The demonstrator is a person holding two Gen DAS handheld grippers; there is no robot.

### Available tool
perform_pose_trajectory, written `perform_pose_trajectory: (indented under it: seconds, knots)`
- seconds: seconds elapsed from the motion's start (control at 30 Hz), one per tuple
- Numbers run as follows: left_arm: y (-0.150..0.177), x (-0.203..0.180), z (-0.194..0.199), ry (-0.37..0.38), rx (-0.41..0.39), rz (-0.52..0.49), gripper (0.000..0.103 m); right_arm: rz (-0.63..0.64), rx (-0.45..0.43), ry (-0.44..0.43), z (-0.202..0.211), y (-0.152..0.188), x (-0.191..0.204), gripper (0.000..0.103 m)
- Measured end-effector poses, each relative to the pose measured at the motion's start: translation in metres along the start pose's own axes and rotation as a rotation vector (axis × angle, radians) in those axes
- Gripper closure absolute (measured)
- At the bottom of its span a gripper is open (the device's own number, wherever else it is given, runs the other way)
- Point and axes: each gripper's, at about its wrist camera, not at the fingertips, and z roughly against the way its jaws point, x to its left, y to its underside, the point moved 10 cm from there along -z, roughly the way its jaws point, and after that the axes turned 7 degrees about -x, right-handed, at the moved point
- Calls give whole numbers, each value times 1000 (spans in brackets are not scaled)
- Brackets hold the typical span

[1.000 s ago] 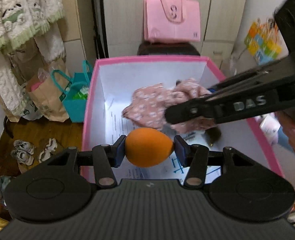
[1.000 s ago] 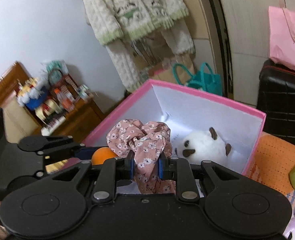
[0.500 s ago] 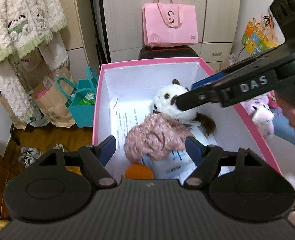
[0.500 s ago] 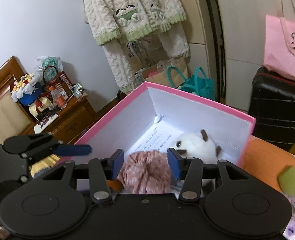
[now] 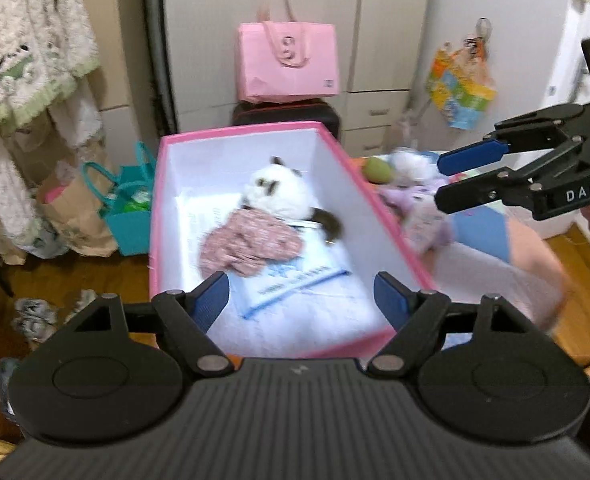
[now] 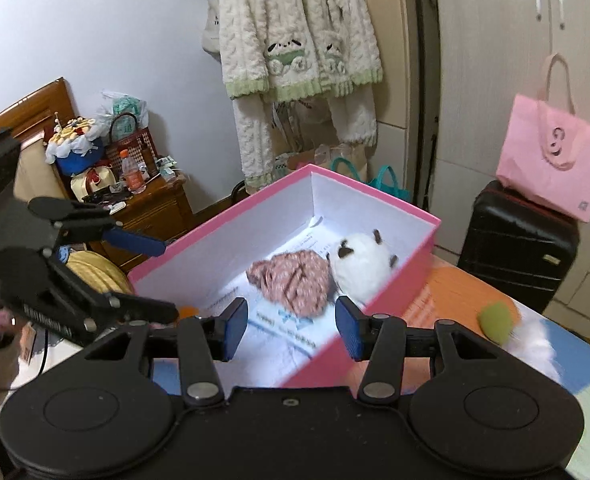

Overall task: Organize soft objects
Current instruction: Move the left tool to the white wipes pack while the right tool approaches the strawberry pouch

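While both claws hang spread wide with nothing between their blue pads, the left gripper (image 5: 301, 294) sits over the near end of the pink box (image 5: 155, 216) and the right gripper (image 6: 291, 328) hovers at that box's near edge, seen from the other side. From the left wrist view the right tool also shows at the far right, its two fingers parted and pointing toward the box. Inside the box lie three soft things that can be counted: one floral pink cloth bundle (image 5: 249, 245) in the middle, one white plush toy (image 5: 281, 196) with dark ears and paws touching the bundle on its far side, and one orange ball (image 6: 186, 312) (only a sliver of it peeks out by the near wall in the right wrist view). Printed paper sheets (image 5: 295, 280) line the floor of the box beneath them. Outside the box, on the table surface (image 6: 447, 304) to its right, rest one green soft piece (image 6: 495, 318) and a blurred heap of pale and lilac plush toys (image 5: 419, 208) whose number cannot be told. Farther out stand one pink tote bag (image 5: 289, 64) on one black suitcase (image 6: 519, 248), one teal bag (image 5: 129, 216) on the floor, and cream fleece garments (image 6: 295, 40) hanging on the wall.
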Motion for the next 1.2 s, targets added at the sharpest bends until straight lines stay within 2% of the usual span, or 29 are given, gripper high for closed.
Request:
perform_pose_trajectory:
  seconds: [0.2, 0.47, 0.67, 0.87, 1.07, 1.2]
  knots:
    - [11, -34, 12, 99, 38, -1, 24, 5, 0, 84, 52, 26, -12, 48]
    - [12, -88, 18, 162, 35, -55, 24, 30, 15, 167, 100, 61, -23, 46]
    - [11, -123, 8, 219, 39, -87, 24, 16, 15, 202, 121, 82, -36, 45]
    - [13, -151, -16, 269, 56, -79, 24, -11, -10, 217, 133, 99, -57, 43]
    - [9, -167, -44, 248, 35, -93, 24, -24, -30, 222, 128, 112, -84, 43]
    - [5, -171, -62, 186, -47, -86, 24, -10, -56, 236, 123, 117, -102, 43]
